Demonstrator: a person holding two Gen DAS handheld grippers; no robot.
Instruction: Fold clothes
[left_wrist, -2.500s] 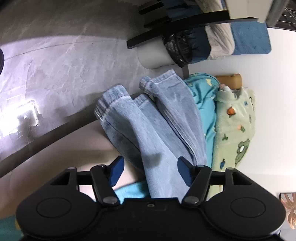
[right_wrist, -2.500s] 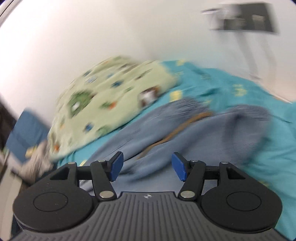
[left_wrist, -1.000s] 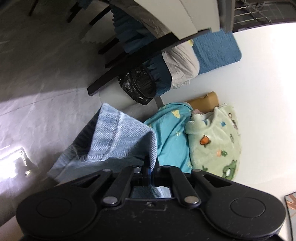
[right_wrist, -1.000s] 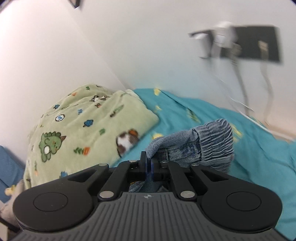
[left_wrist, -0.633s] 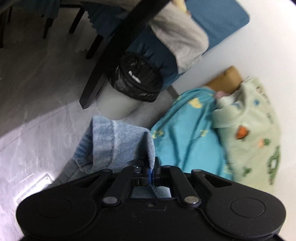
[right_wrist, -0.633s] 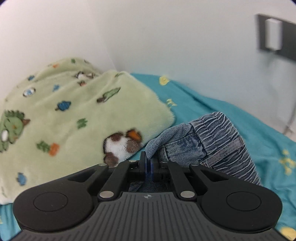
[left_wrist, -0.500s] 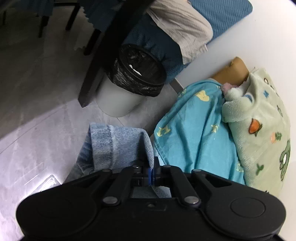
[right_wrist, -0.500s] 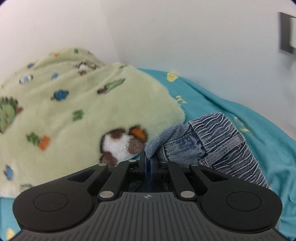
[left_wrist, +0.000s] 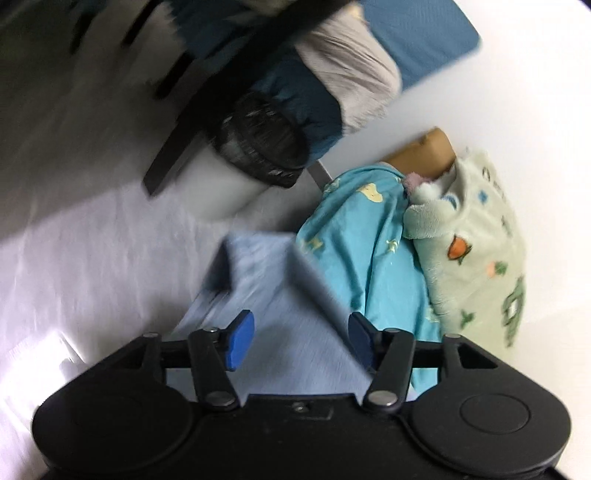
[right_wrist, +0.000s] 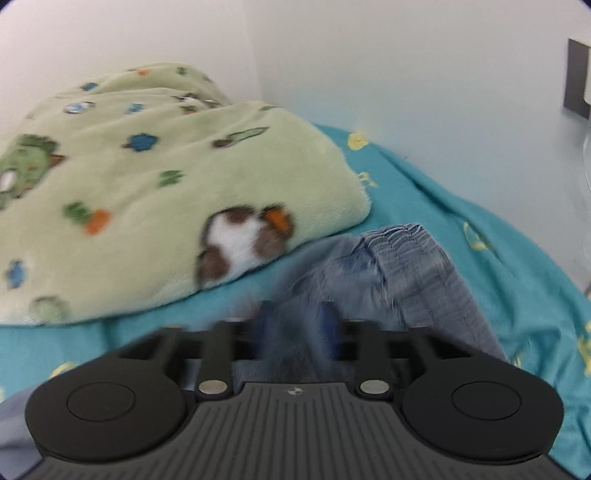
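Note:
A pair of light blue jeans (left_wrist: 280, 314) lies folded on the teal bedsheet (left_wrist: 365, 258), blurred by motion. My left gripper (left_wrist: 301, 341) is open just above the denim, with the cloth lying loose between and below its blue pads. In the right wrist view the jeans' elastic waistband (right_wrist: 410, 266) lies on the sheet (right_wrist: 498, 251) beside the green blanket. My right gripper (right_wrist: 295, 332) is blurred, its pads parted a little over the denim.
A green fleece blanket (right_wrist: 147, 192) with animal prints lies bunched by the wall, also in the left wrist view (left_wrist: 480, 251). A white bin with a black liner (left_wrist: 255, 147) stands on the grey floor beside a dark chair with bedding (left_wrist: 332, 74).
Both grippers were shut on the jeans half a second ago. The left one has opened wide and let go; the right one is opening and the denim has dropped onto the sheet.

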